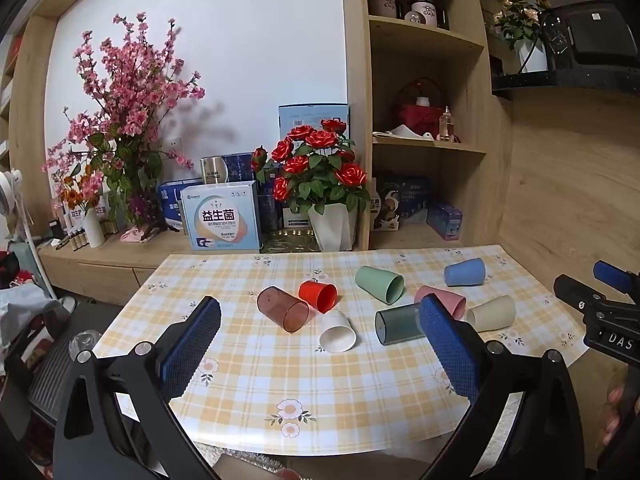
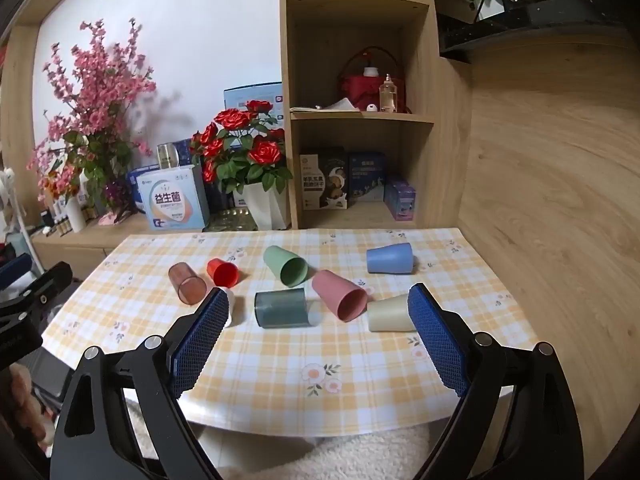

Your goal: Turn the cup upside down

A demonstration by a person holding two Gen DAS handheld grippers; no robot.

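Note:
Several cups lie on their sides on the yellow checked table (image 1: 248,376) (image 2: 280,392): a brown clear cup (image 1: 282,308) (image 2: 187,283), a red cup (image 1: 318,296) (image 2: 223,272), a white cup (image 1: 337,331), a green cup (image 1: 379,284) (image 2: 285,266), a dark teal cup (image 1: 396,324) (image 2: 281,308), a pink cup (image 1: 452,300) (image 2: 339,295), a cream cup (image 1: 491,314) (image 2: 388,314) and a blue cup (image 1: 465,273) (image 2: 389,259). My left gripper (image 1: 320,312) is open and empty above the near table edge. My right gripper (image 2: 318,304) is open and empty, also short of the cups.
A white pot of red roses (image 1: 320,184) (image 2: 248,160), boxes (image 1: 220,216) and pink blossoms (image 1: 124,92) stand on the sideboard behind the table. A wooden shelf unit (image 1: 424,120) (image 2: 360,112) rises at the back right. The right gripper's body (image 1: 608,312) shows at the left view's right edge.

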